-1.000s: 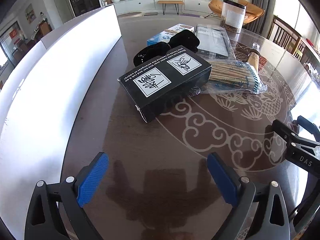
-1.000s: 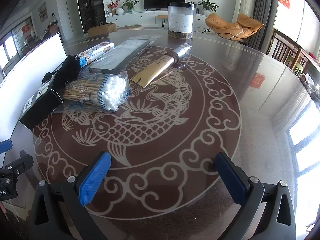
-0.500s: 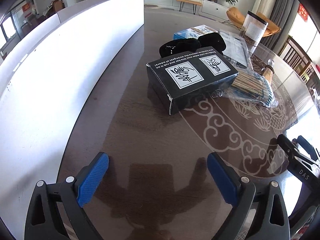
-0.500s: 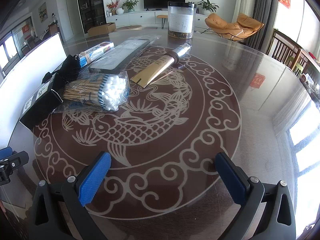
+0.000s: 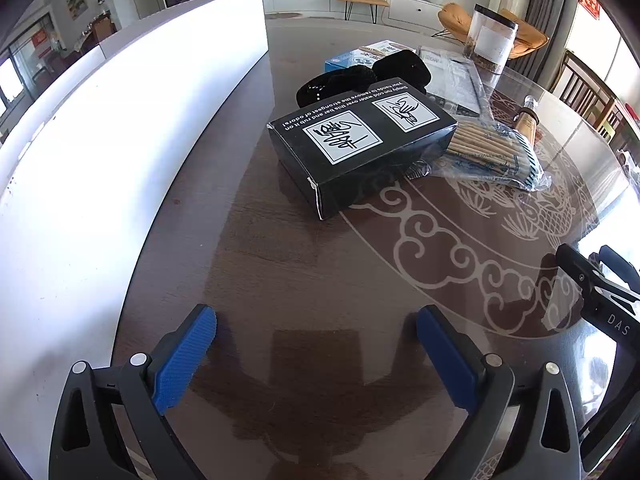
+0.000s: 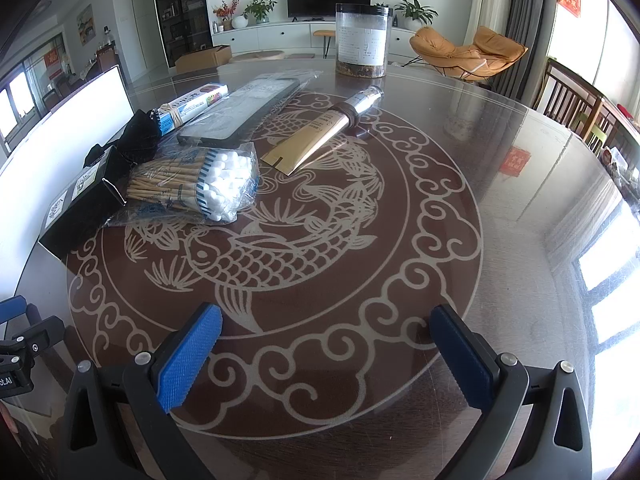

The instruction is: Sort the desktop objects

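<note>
I see a black box [image 5: 362, 144] lying flat, a bagged bundle of cotton swabs [image 6: 196, 186] touching its far side, a gold tube [image 6: 328, 132] lying beyond, and a clear jar [image 6: 362, 40] upright farther back.

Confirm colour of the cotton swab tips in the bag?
White tips on the cotton swabs, wooden sticks; clearest in the right wrist view.

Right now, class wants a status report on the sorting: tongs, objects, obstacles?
Left tongs open, empty. Right tongs open, empty. Black box, cotton swab bag, gold tube untouched on table. Nothing blocking the tongs.
</note>
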